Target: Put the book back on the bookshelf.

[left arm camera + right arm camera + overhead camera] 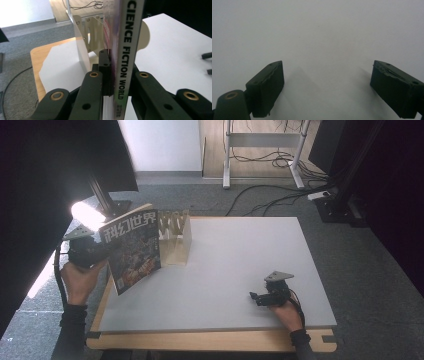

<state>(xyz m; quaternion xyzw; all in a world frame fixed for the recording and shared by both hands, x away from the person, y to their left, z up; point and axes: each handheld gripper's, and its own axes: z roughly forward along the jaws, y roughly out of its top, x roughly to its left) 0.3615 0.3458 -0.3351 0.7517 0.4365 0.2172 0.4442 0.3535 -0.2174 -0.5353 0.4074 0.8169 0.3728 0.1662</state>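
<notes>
Black left hand-held gripper (113,75) | clamped on magazine (126,50); upright

A white table top (240,270) with a wooden edge fills the middle of the high view. A bright lamp (87,215) glares at the left. At the upper middle stands a white metal frame (262,140), with black cables (280,195) strewn over grey carpet (370,270).

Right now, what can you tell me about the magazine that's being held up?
The magazine is thin and glossy, with a busy, colourful cover under big white characters. Its green-and-white spine reads "SCIENCE FICTION WORLD". It stands nearly upright, slightly tilted, above the table's left edge, just beside the slotted wooden rack. The left gripper clamps it by the spine edge.
</notes>
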